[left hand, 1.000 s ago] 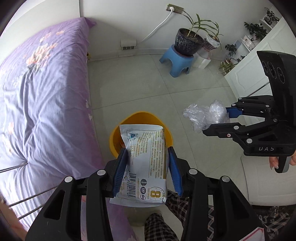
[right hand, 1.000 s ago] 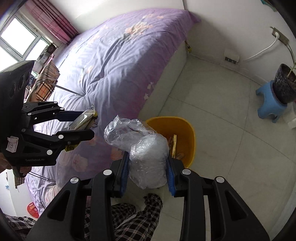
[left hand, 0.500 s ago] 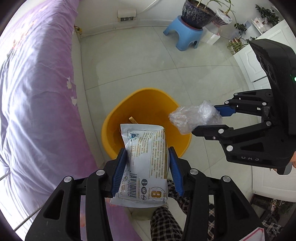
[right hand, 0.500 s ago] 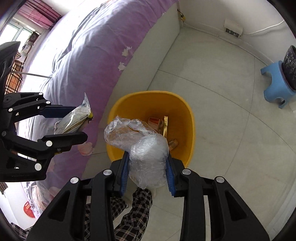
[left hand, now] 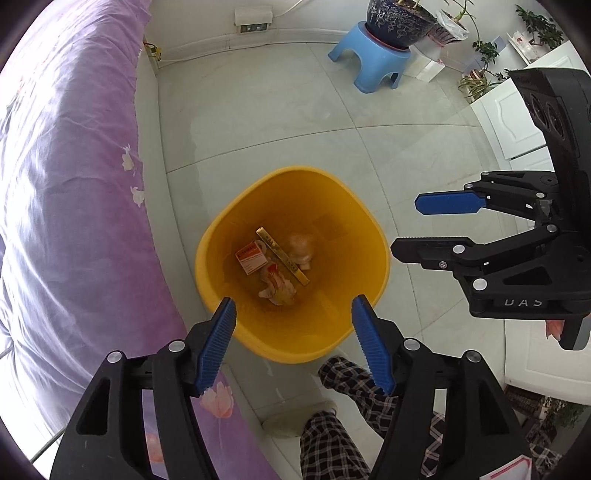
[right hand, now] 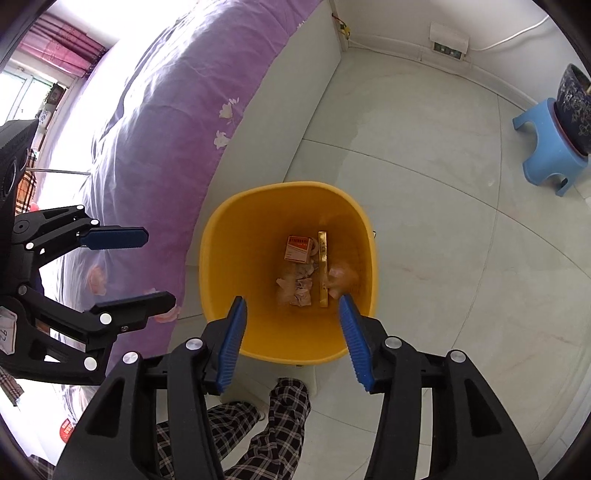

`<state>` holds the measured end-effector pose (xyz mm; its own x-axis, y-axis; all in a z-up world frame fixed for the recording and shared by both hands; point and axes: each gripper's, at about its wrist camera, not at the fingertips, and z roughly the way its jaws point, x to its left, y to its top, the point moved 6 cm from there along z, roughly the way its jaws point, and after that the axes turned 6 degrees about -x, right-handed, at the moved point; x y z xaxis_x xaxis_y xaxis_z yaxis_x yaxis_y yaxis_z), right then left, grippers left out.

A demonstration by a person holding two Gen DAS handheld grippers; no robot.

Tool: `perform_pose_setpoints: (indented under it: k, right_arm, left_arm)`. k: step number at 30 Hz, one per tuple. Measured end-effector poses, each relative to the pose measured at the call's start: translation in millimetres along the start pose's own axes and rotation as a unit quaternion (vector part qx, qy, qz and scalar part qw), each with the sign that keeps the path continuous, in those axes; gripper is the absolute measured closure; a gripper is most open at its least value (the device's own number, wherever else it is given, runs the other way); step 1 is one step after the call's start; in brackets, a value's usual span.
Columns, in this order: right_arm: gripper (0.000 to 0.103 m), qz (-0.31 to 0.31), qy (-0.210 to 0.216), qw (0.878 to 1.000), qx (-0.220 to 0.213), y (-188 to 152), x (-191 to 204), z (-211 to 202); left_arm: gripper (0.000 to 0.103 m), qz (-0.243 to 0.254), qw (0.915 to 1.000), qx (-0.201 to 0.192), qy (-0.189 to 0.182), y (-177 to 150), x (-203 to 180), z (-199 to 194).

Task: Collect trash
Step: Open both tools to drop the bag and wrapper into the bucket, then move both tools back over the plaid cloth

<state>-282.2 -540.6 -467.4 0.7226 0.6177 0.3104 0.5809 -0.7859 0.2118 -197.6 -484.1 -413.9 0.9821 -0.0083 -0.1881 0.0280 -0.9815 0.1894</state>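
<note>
Both the left gripper (left hand: 291,314) and right gripper (right hand: 291,310), just spread and empty, hang over the yellow bin (left hand: 221,236), its trash (left hand: 275,266) at twelve o'clock.

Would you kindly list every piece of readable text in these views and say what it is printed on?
"DAS": right gripper, on its body.
"92": white tag on left gripper, rotated.
Red-and-white box in the yellow bin: print too small to read.
Gold strip: markings unreadable.

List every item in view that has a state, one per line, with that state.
left gripper: open, empty; jaws have just been opening
right gripper: open, empty; jaws have just been opening
yellow bin: upright, lidless, trash on its bottom
red-and-white box: lying in the bin
potted plant: upright on blue stool
</note>
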Motion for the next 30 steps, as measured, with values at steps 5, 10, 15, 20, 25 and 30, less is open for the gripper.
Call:
perform_pose_setpoints:
  k: [5,10,15,20,25,30]
  right_arm:
    - [0.050,-0.009,-0.003,1.000,-0.004,1.8,2.9,-11.3]
    - [0.050,-0.023,-0.004,1.000,-0.014,4.6,10.3,-32.4]
    - [0.050,-0.036,-0.007,0.999,-0.034,7.0,21.3,-65.3]
    - [0.050,-0.043,-0.003,0.998,-0.055,8.9,36.4,-100.8]
    - [0.050,-0.054,-0.003,0.995,-0.083,11.3,60.5,-143.2]
    - [0.048,-0.078,0.017,0.991,-0.108,7.9,97.3,-181.5]
  left_arm:
    - [0.038,-0.006,0.9999,-0.009,0.003,2.2,1.3,-9.7]
    - [0.038,-0.008,0.9996,-0.025,0.009,3.8,1.0,-31.4]
    - [0.037,-0.011,0.9986,-0.049,0.016,4.5,-1.9,-64.0]
    - [0.037,-0.014,0.9967,-0.077,0.019,-0.5,-7.9,-101.8]
    - [0.036,-0.033,0.9927,-0.113,0.023,-14.9,-9.6,-147.8]
    - [0.036,-0.068,0.9864,-0.145,0.038,-41.8,-5.4,-192.6]
